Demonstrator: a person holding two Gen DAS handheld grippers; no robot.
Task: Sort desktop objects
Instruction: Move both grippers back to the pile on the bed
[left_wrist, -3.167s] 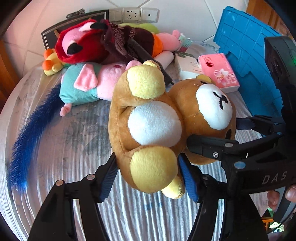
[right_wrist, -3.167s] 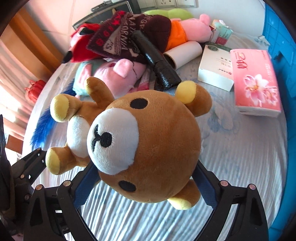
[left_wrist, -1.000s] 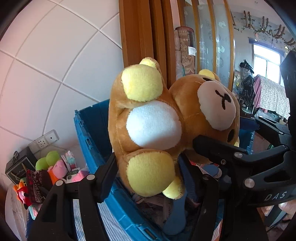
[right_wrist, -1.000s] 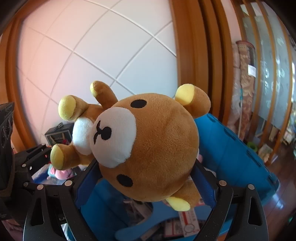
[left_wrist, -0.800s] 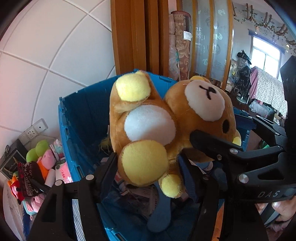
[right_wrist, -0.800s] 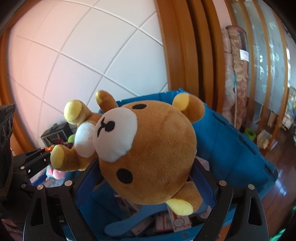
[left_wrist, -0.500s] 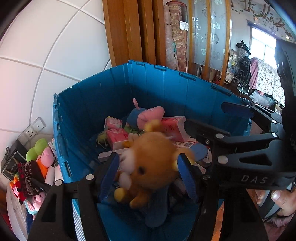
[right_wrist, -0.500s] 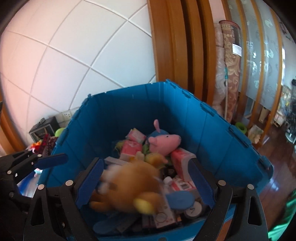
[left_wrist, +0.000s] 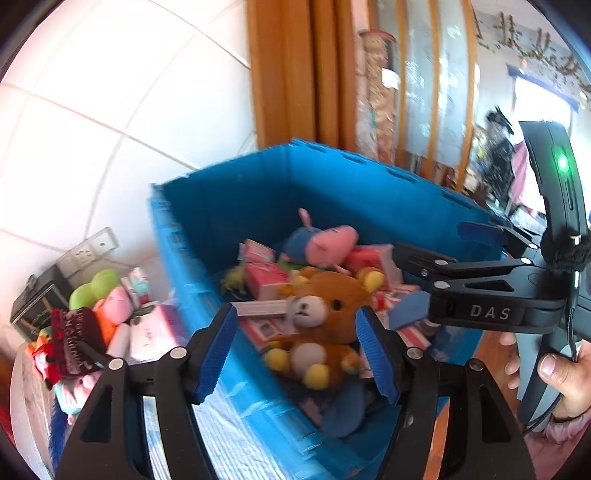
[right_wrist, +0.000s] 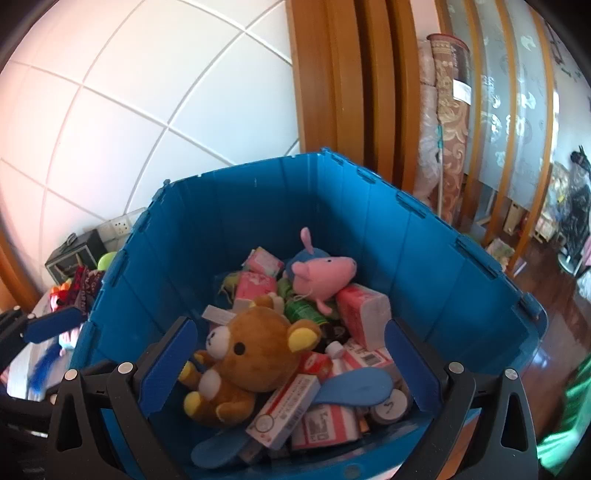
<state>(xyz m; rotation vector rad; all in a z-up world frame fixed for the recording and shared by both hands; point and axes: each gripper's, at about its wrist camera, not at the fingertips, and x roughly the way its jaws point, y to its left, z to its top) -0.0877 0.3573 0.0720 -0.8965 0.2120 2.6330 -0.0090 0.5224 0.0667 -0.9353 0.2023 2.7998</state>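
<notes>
**Brown bear plush lying in the blue crate, both claws released above it**

Left wrist view:
- Left claw (left_wrist: 297, 350): blue-padded jaws apart, nothing between the pads; held over the near rim of the blue crate (left_wrist: 258, 192).
- Brown bear plush (left_wrist: 321, 325): lies in the crate on top of the other contents, face up, yellow-soled feet toward the near wall, clear of both pads.
- Pink pig plush (left_wrist: 325, 243): behind the bear, toward the far wall, among pink boxes (left_wrist: 264, 278).
- Right claw (left_wrist: 443, 273): comes in from the right over the crate, jaws spread; a person's hand (left_wrist: 565, 376) grips its handle.
- Bench (left_wrist: 229, 443): striped cloth surface left of the crate, with a heap of soft toys (left_wrist: 92, 321) near its back edge by the wall sockets.

Right wrist view:
- Right claw (right_wrist: 291, 365): jaws have just been opening and stand wide, empty, over the crate's near rim.
- Bear (right_wrist: 243, 362): rests at the crate's near left, head up, tilted onto cartons (right_wrist: 284, 413) and a blue paddle-shaped item (right_wrist: 354, 387).
- Pig plush (right_wrist: 321, 273) sits just behind, near the crate's middle.
</notes>
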